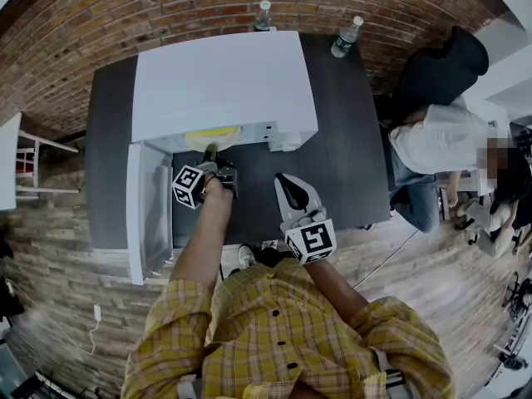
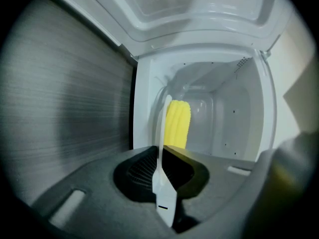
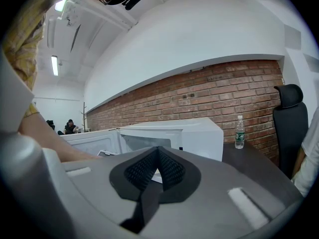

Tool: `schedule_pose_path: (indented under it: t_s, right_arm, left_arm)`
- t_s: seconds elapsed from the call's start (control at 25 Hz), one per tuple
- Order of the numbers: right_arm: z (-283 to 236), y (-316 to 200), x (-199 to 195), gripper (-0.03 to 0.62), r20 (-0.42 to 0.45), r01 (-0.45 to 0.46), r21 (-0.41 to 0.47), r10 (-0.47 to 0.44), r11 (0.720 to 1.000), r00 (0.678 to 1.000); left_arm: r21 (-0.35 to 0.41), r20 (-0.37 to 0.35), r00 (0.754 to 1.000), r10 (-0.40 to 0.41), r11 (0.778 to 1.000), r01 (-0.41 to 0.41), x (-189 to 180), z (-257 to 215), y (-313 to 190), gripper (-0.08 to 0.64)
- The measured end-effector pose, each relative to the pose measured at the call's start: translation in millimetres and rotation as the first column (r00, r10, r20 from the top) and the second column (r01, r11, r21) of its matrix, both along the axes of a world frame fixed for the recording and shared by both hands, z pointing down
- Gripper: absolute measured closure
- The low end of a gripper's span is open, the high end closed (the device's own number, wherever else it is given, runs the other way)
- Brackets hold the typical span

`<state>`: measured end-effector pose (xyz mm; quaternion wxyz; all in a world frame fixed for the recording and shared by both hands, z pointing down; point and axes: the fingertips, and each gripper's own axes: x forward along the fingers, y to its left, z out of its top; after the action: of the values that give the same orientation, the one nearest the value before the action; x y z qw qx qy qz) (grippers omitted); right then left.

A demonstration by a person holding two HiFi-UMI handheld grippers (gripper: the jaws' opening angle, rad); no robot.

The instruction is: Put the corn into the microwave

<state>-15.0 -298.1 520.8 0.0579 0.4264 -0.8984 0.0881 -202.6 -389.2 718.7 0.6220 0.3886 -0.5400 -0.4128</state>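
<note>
A yellow cob of corn lies on a white plate, which the left gripper view shows edge-on between the jaws. My left gripper is shut on the plate's near rim and holds it in the mouth of the white microwave. From the head view the plate sits half under the microwave's top. The microwave door hangs open to the left. My right gripper hovers over the dark table, shut and with nothing in it.
Two water bottles stand at the table's far edge by the brick wall. A black office chair and a seated person are at the right. The microwave cavity beyond the corn has white walls.
</note>
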Motion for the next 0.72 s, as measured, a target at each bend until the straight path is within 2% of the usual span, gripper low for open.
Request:
schedule_pose_path:
  t_s: [0.48,0.6,0.72]
  right_arm:
    - [-0.5,-0.5,2.6,0.586,0.004,-0.007,-0.004,0.007,1.0,1.0]
    - [-1.6,0.5,2.8,0.586,0.005,-0.01,-0.004,0.01,1.0,1.0]
    - [-2.5,2.3,1.9,0.586,0.007,-0.01,-0.001,0.01,1.0,1.0]
  left_arm:
    - [0.014,0.004,1.0,0.01,1.0,-0.01,0.6,-1.8,-4.1,0.523]
    - [0.02,-0.001,1.0,0.0,1.0,0.0,0.2,-4.9,-3.1,0.478]
    - [0.024,-0.005,1.0,-0.007,1.0,0.007,-0.6,-7.7,-0.3,0.469]
